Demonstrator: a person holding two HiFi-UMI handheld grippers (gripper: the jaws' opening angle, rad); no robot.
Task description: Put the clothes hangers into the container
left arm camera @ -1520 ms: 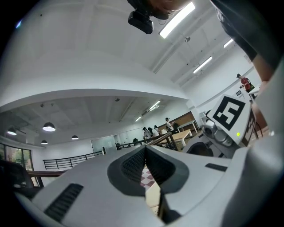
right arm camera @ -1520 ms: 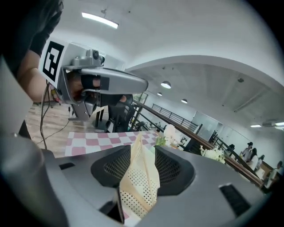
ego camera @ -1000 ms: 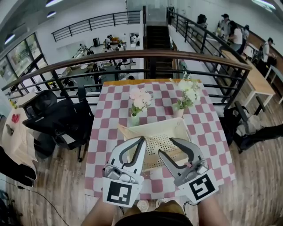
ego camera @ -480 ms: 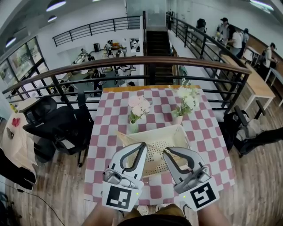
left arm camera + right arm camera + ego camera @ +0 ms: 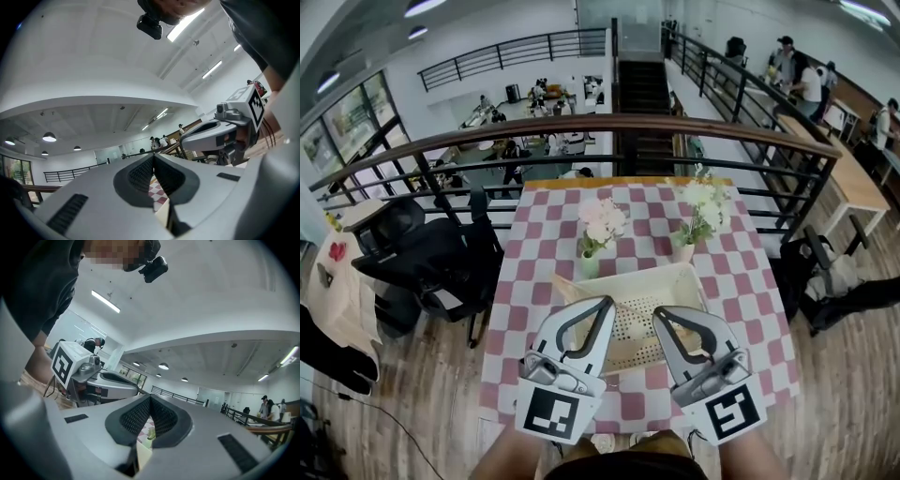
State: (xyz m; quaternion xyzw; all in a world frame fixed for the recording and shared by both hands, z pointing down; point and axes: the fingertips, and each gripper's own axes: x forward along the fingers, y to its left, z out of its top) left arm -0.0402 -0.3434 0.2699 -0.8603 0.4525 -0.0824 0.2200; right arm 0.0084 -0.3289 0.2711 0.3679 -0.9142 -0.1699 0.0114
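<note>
Container [image 5: 623, 284], apparently plastic, on checked table [image 5: 546, 246]

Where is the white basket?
In the head view, the white basket sits mid-table on the checkered cloth, just below the pink flowers and white flowers.

Pink-and-white checked tablecloth [image 5: 741, 272]; cream container [image 5: 623, 277] just ahead of the pale grey left gripper [image 5: 606, 302] and right gripper [image 5: 660, 315], both carrying black-and-white square markers.

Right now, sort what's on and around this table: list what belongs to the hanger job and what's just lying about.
Job: cream perforated plastic basket, the container; no clothes hangers in view.
Lying about: pink flowers in a pale green vase; white flowers in a cream vase; black office chair.
</note>
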